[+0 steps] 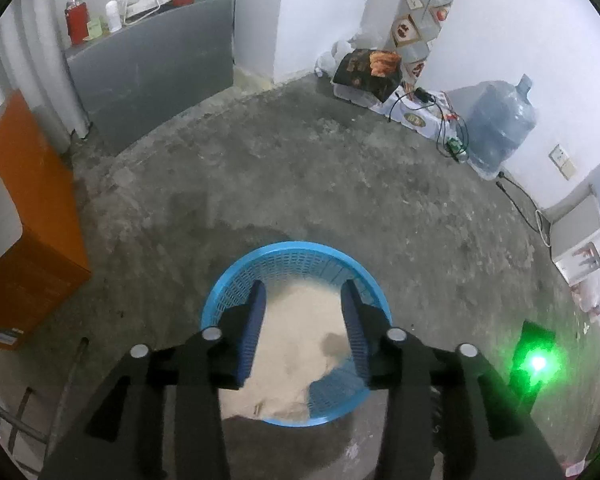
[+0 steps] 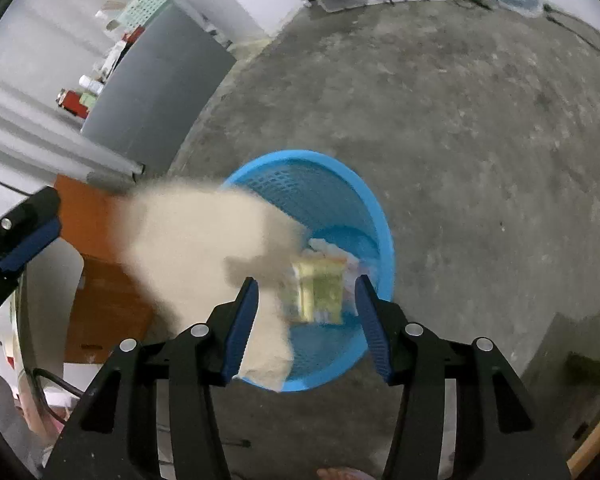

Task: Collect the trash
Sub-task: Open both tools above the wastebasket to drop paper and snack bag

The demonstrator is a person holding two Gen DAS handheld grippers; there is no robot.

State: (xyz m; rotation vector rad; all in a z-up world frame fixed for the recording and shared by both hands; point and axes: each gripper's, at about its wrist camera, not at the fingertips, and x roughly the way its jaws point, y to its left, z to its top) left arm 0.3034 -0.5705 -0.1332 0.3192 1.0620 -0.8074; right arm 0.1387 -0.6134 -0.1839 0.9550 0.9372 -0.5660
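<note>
— Bare grey concrete floor [image 1: 340, 168] all round us, rough and patchy, white walls behind, an orange cabinet [image 1: 28, 248] on one side and a big water jug [image 1: 500, 128] by the far wall.

— And straight below us sits the blue mesh basket [image 1: 236, 280]. Our tan paper sheet [image 2: 204, 248] is blurred and hanging half over its rim, one end inside, the other spilling out toward the orange cabinet.

— Our left gripper [image 1: 302, 292] stands with its jaws apart above the sheet, pressing on nothing. Our right gripper [image 2: 306, 284] is the same: spread, nothing pinched between the blue pads.

— We'd judge that sheet very light and floppy; it will crumple, not resist. If it slides off the rim, we should pinch an edge or a fold, since a flat face gives the pads nothing.

— Inside the basket we also see a yellow-green packet [image 2: 320, 292] and some pale scraps, too blurred to name.

— The basket itself looks light too; a nudge could tip it on this uneven floor.
</note>
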